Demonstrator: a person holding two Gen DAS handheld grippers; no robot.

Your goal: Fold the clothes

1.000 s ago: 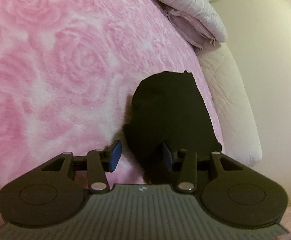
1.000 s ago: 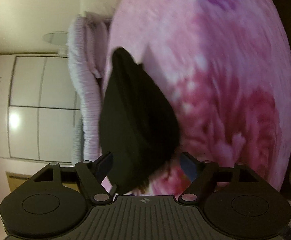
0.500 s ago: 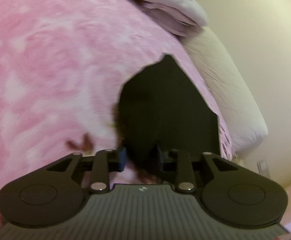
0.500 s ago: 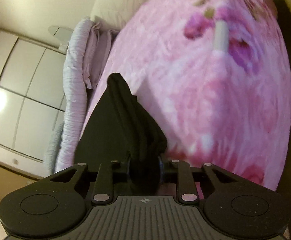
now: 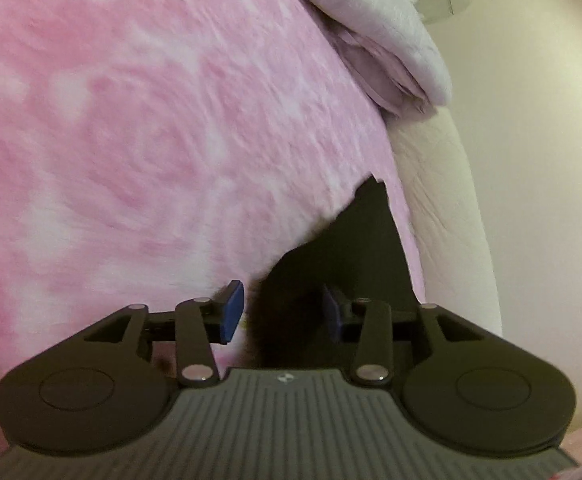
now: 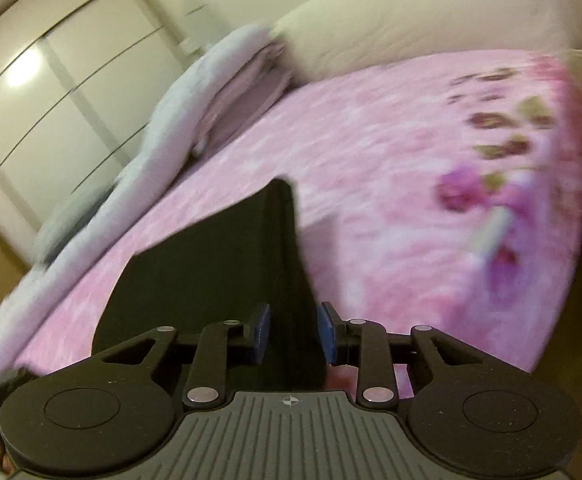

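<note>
- Black garment (image 5: 355,256) lies on the pink rose-patterned blanket (image 5: 131,140) near the bed's edge, a pointed corner rising away from the left gripper (image 5: 281,312).
- Left gripper's blue pads (image 5: 233,310) stand a moderate way apart; dark cloth fills the right part of the gap and hides most of the right pad, while the left pad sits clear over the blanket. Whether that cloth is actually gripped cannot be told.
- Right gripper (image 6: 293,332) has its pads (image 6: 261,332) closer together, with a raised fold of the same black garment (image 6: 219,280) running between them; the pads sit at the fold's sides, though blur leaves it uncertain whether they press it.
- Folded pale lilac bedding (image 5: 375,28) is stacked at the blanket's far end, well apart from the garment.
- Cream quilted mattress side (image 5: 447,216) shows just beyond the blanket's border, beside the garment.
- White wardrobe doors (image 6: 39,100) stand behind the bedding in the right wrist view.
- Darker purple flower print (image 6: 491,184) marks the blanket's far right part, blurred; a pale streak lies among it, too smeared to identify.
</note>
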